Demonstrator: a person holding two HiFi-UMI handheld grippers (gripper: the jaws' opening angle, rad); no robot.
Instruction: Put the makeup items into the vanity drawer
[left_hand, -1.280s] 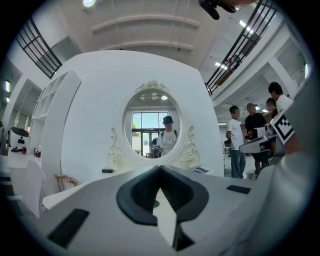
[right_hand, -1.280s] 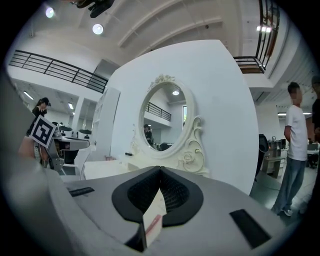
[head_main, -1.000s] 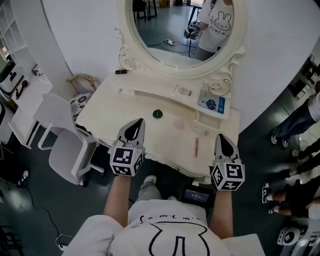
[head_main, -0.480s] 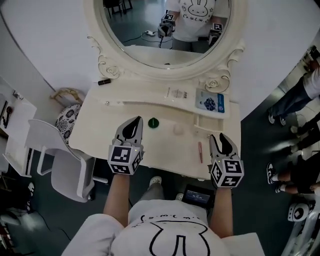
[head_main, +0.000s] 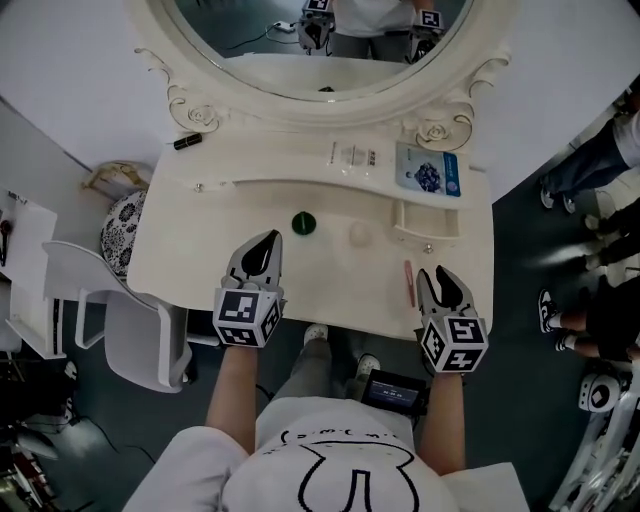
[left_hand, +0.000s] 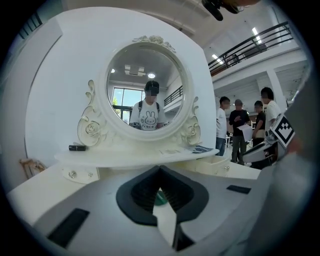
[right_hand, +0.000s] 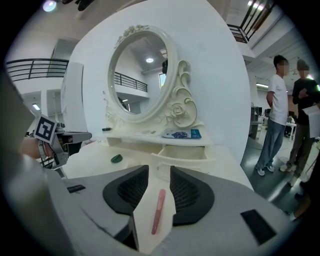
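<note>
On the cream vanity top lie a green round item, a pale round item and a pink tube. The small drawer at the right stands open. My left gripper hovers at the front edge below the green item, tips together and holding nothing. My right gripper hangs just right of the pink tube; its jaws have just been opening and now stand apart. In the right gripper view the pink tube lies on the table under the gap of the right gripper, untouched.
A black lipstick, a white packet and a blue-printed packet rest on the upper shelf below the oval mirror. A white chair stands left of the vanity. People stand to the right.
The right gripper's jaws have parted from nearly closed. Both grippers have come lower over the vanity's front edge, and the head view has tilted so the mirror sits higher in frame.
</note>
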